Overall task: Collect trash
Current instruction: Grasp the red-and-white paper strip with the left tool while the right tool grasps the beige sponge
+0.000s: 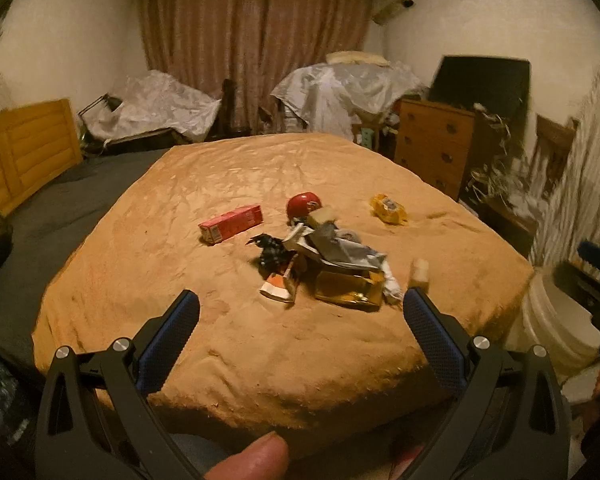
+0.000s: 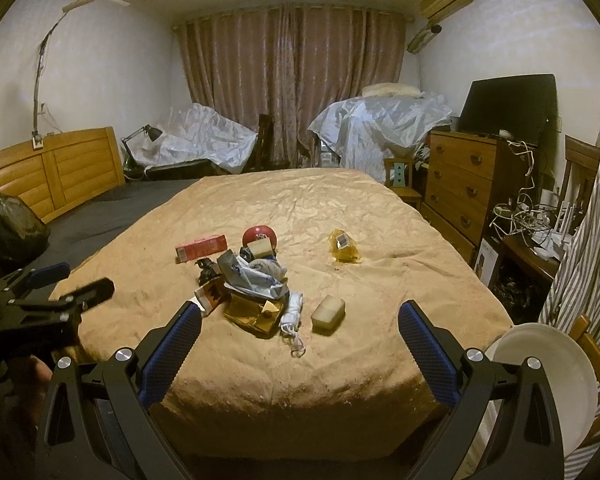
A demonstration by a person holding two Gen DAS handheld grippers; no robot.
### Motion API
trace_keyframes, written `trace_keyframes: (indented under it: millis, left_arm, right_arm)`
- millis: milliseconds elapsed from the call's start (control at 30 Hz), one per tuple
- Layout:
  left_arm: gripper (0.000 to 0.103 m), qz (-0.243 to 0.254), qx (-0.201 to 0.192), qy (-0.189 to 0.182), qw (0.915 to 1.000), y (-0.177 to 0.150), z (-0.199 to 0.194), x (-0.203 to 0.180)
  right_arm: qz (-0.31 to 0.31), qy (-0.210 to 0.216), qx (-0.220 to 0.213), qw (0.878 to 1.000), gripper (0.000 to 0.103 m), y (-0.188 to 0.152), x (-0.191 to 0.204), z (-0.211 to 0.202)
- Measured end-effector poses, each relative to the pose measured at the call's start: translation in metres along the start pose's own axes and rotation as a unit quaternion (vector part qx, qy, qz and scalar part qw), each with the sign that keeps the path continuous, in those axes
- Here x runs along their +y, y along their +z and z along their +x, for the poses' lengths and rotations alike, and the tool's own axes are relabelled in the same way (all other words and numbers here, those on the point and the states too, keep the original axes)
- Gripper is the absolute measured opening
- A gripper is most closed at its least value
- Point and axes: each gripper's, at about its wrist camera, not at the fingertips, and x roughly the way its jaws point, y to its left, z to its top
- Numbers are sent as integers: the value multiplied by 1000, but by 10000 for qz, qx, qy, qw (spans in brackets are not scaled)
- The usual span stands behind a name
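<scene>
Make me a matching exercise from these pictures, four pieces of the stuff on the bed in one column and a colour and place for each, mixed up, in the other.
Things:
1. carton
2. round lid
3. wrapper
4. soap-like block

Descriptions:
A. yellow, alone toward the dresser side
B. pale cream, nearest the right claw
C. pink-red, long, lying on the left of the pile
D. red, at the far end of the pile

Pairs: 1-C, 2-D, 3-A, 4-B
</scene>
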Motion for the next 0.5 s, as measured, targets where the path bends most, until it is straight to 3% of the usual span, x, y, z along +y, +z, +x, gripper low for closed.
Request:
trace_keyframes:
  millis: [67,200,367,500]
  left_arm:
    - [98,-166,115,53,9998,2,10,11]
    - [98,-125,706,269,9971,-5,54,33]
    - [98,-7,1347,-30,9909,-16,121,44]
    - [73,-108,1634,-305,9860,-15,174,46]
  right_arm:
    - [-28,22,70,10000,98,-6,0,7]
    - [-64,77,227,9997,98,-13,-1,22]
    - [0,129,572,9983,98,-20,-5,56]
    - [64,184,696,9974,98,-29,-15,81]
